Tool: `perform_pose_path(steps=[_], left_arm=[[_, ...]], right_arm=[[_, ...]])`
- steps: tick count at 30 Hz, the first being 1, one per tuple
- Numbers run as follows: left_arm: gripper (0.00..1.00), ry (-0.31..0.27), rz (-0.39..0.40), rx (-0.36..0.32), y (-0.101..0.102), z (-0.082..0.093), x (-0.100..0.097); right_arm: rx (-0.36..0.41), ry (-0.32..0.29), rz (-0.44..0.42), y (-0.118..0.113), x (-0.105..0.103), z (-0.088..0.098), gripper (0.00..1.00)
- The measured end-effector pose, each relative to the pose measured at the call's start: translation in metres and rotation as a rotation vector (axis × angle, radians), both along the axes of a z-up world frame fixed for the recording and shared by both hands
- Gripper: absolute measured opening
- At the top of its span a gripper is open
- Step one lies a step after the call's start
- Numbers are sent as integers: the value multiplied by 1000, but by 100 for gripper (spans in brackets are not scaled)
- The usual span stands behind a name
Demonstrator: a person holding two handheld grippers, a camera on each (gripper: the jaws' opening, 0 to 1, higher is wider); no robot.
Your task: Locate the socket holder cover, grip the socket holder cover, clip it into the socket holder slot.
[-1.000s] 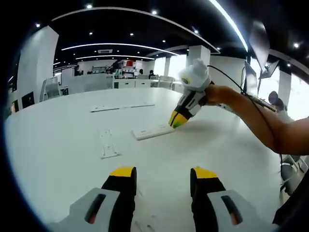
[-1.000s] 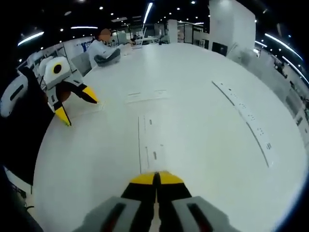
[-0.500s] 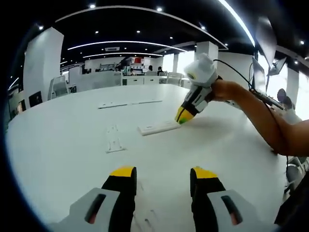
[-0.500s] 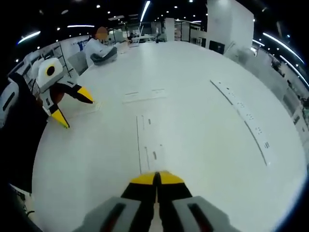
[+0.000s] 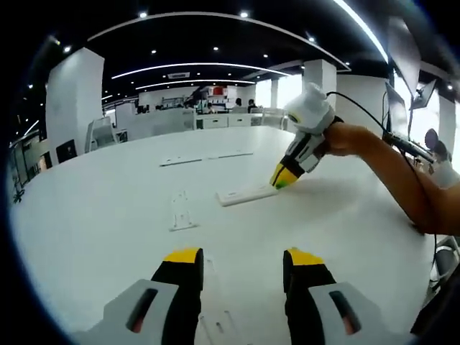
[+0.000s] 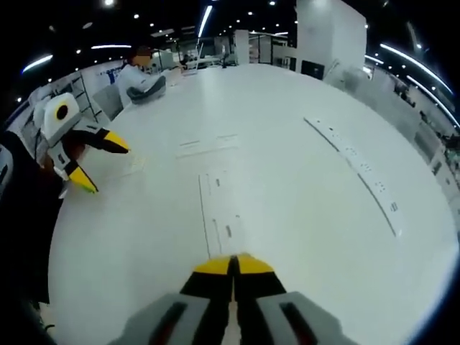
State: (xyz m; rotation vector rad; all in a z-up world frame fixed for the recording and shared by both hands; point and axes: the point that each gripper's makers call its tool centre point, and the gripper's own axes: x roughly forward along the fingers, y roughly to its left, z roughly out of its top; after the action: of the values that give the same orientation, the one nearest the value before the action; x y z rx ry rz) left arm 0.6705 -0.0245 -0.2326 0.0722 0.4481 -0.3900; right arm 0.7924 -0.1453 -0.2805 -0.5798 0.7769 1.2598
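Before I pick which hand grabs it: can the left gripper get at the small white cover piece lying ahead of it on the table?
Probably yes. The left gripper is open, and bare white table lies between it and the cover piece. The right gripper sits off to the side at the socket strip, clear of that path.

**Socket holder and cover on the white table**

The socket holder [image 5: 246, 193] is a long, white, flat strip lying flat on the table [image 5: 100, 230], well in from its edges; in the right gripper view it [image 6: 221, 215] runs lengthwise away from the camera, with small dark slots along it. A smaller white cover piece [image 5: 182, 213] lies flat nearby, apart from the strip.
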Motion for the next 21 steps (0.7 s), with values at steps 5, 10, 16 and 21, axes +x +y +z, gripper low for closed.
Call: perform_pose_path(steps=[5, 10, 16, 21], left_arm=[[45, 1, 22, 25, 5, 1, -1], [49, 24, 12, 9, 5, -1, -1], [47, 74, 28, -4, 11, 1, 2], [44, 84, 11, -4, 15, 4, 3]], right_arm=[[19, 7, -11, 0, 2, 0, 3], [-8, 1, -23, 0, 2, 1, 3], [-18, -4, -32, 1, -1, 2, 3], [-40, -10, -39, 1, -1, 3, 3]])
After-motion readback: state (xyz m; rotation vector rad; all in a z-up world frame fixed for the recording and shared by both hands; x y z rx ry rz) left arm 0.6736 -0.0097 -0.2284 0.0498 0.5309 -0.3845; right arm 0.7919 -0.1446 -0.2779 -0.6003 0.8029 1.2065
